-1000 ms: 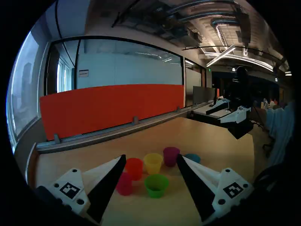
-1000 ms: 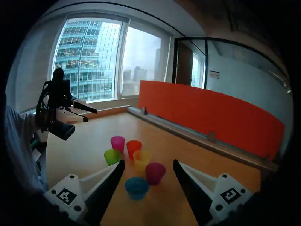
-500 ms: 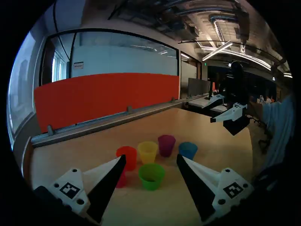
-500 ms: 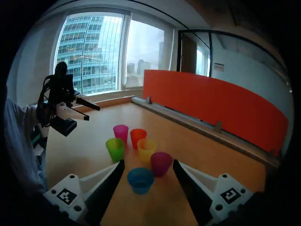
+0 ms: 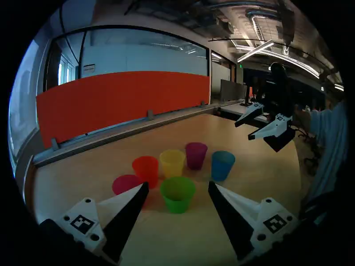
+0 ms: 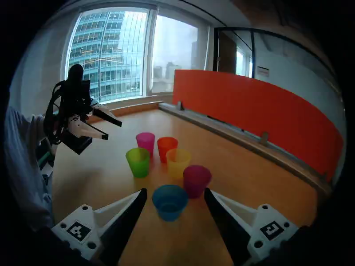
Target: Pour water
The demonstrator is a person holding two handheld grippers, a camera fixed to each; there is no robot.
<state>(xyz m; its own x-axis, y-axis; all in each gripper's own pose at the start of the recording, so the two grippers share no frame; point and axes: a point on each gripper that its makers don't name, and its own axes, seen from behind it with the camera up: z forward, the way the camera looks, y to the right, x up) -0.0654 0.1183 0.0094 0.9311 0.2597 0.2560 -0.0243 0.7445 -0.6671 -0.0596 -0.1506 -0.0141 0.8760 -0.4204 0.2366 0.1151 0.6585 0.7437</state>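
A pale wooden worktop (image 6: 248, 186) spreads across the lower half of both views, edged by a long orange partition (image 5: 124, 99). The right gripper view looks toward tall windows (image 6: 111, 53) and glass towers at upper left. The left gripper view takes in ceiling strip lights (image 5: 257, 46) at upper right. At bottom centre of its own view, the left claw (image 5: 177, 184) stands wide open and empty. The right gripper view catches it at middle left, raised above the worktop by a person in a light sleeve (image 6: 20, 159). The right claw (image 6: 174, 190) is likewise spread wide and grips nothing, its tips flanking the blue cup (image 6: 170, 201) without touching it. Six plastic cups cluster mid-worktop. The green cup (image 5: 177, 193) sits untouched between the left claw's fingers, with the pink cup (image 5: 125, 184), red cup (image 5: 145, 169), yellow cup (image 5: 172, 162) and purple cup (image 5: 196, 154) beyond. Whether any holds water cannot be told. Each finger carries a square black-and-white coded marker (image 5: 82, 223). A small sign (image 5: 88, 68) on the glass wall is too small to read.
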